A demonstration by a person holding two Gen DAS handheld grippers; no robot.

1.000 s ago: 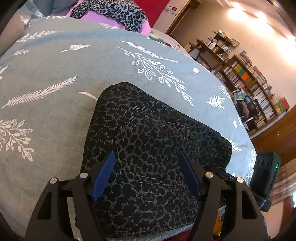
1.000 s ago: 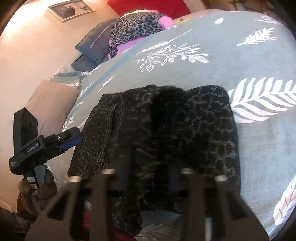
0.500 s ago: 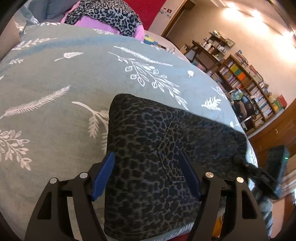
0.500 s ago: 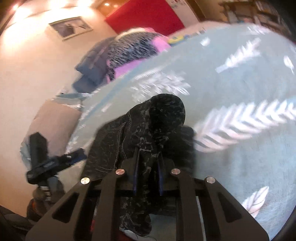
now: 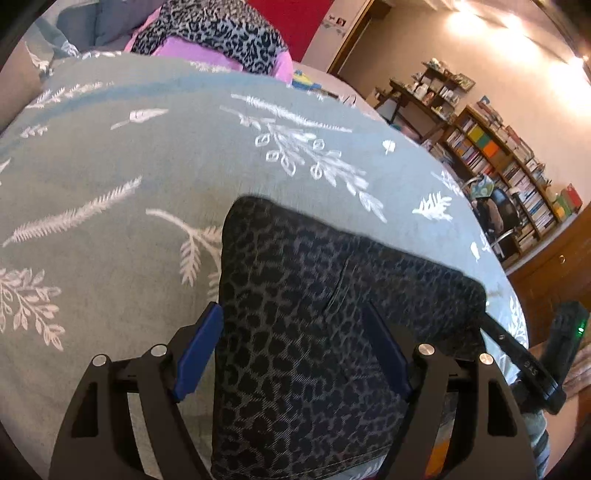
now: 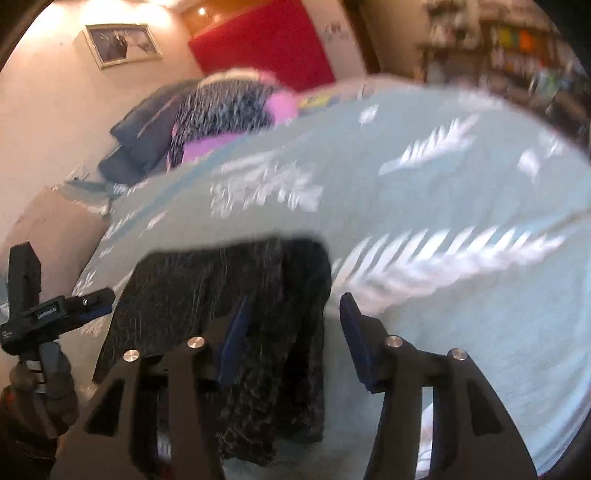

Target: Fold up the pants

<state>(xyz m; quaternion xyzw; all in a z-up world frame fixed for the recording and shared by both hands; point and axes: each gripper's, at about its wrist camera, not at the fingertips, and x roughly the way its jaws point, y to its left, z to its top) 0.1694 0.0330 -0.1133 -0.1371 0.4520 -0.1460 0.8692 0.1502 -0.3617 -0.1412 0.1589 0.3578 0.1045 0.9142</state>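
Dark leopard-print pants [image 5: 325, 317] lie folded in a flat block on the teal leaf-print bedspread [image 5: 122, 173], near its front edge. My left gripper [image 5: 291, 347] hovers over the near end, its jaws opening; the left blue pad [image 5: 199, 347] stands off the cloth's left edge and nothing is pinched. In the blurred right wrist view the pants [image 6: 229, 291] sit low and left. My right gripper [image 6: 293, 332] is opening, the pants' right edge between its pads, unpressed. Each gripper shows in the other's view: right [image 5: 524, 365], left [image 6: 55, 314].
A heap of leopard and pink clothes [image 5: 221, 33] and dark pillows [image 6: 147, 136] lie at the bed's far end. Bookshelves [image 5: 509, 173] stand beyond the bed's right side. A gloved hand [image 6: 48, 376] holds the left gripper off the bed's left edge.
The pants were folded over: the pocket side seen a second ago is covered. My right gripper, shut on a bunched fold half a second ago, has opened and let it go.
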